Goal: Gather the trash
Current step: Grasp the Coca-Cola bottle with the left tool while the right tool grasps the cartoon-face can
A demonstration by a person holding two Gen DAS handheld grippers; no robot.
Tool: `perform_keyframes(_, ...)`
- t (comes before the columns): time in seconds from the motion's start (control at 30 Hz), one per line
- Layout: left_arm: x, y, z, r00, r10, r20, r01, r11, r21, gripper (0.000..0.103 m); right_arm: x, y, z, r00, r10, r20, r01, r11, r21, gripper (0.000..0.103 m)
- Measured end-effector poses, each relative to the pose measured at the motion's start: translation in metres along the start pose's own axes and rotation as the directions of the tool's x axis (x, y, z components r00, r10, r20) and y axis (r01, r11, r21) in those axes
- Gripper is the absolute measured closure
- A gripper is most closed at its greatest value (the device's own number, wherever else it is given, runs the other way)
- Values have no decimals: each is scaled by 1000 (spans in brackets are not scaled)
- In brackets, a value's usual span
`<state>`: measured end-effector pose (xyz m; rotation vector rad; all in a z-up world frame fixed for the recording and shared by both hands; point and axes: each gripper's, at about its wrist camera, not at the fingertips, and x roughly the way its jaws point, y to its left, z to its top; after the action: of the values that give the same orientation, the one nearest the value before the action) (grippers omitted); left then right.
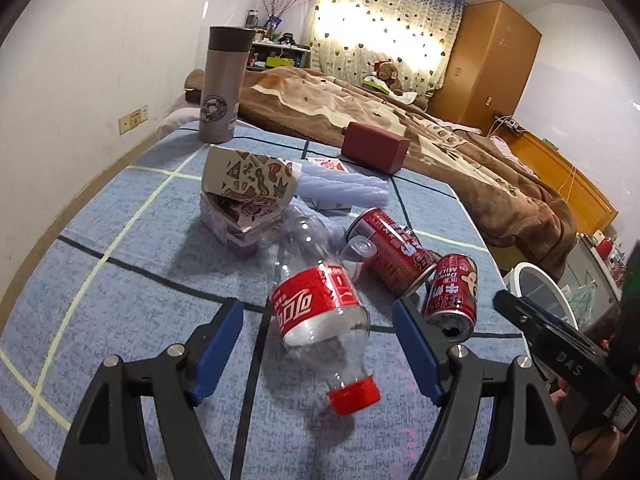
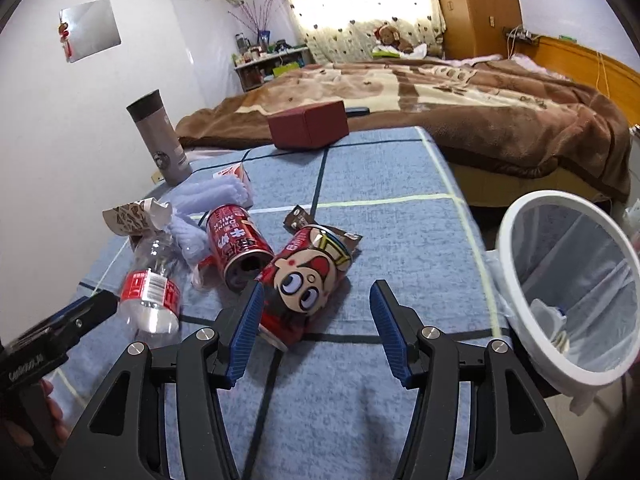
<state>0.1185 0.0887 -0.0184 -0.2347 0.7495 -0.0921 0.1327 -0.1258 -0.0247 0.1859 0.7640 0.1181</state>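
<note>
An empty cola bottle (image 1: 320,312) with a red cap lies on the blue cloth between the open jaws of my left gripper (image 1: 318,320), untouched by them; it also shows in the right wrist view (image 2: 150,292). Two red milk cans lie beside it: the near can (image 2: 308,284) sits between the open jaws of my right gripper (image 2: 316,304), close to its left finger, and the far can (image 2: 238,244) lies behind it. A brown wrapper (image 2: 298,218) lies past the cans. A patterned paper box (image 1: 250,178) and pale foam rolls (image 1: 344,190) lie further back.
A white bin (image 2: 516,280) with a plastic liner stands at the table's right edge. A grey thermos (image 1: 222,84) and a dark red box (image 1: 374,146) stand at the far end. A bed with a brown blanket (image 2: 460,116) lies beyond the table.
</note>
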Motion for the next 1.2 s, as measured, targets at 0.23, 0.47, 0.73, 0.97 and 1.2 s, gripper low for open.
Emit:
perform_keyframes(0.23,18,5,7,999,-33,-43,32,999,-18,24,21,0,6,997,25,-70,-20,998,63,46)
perform_keyframes(0.47,31,7,9,996,-40,-74,39,999,-21,24,35,9,15,994,4,-106,1,998,55,46)
perform_keyframes(0.73,42,12,9,994,-35,-105,33,999,-24,24,45,18,14,988,-26,-152,27,1000,8,43)
perform_keyframes(0.97,41,14,14,994,-6,-106,6,1000,-7,23,44,12,11,985,-73,-159,69,997,-32,43)
perform_keyframes(1.2,52,11,14,991,-20,-129,19,1000,-8,23,53,16,12,982,-92,-166,79,994,-80,43)
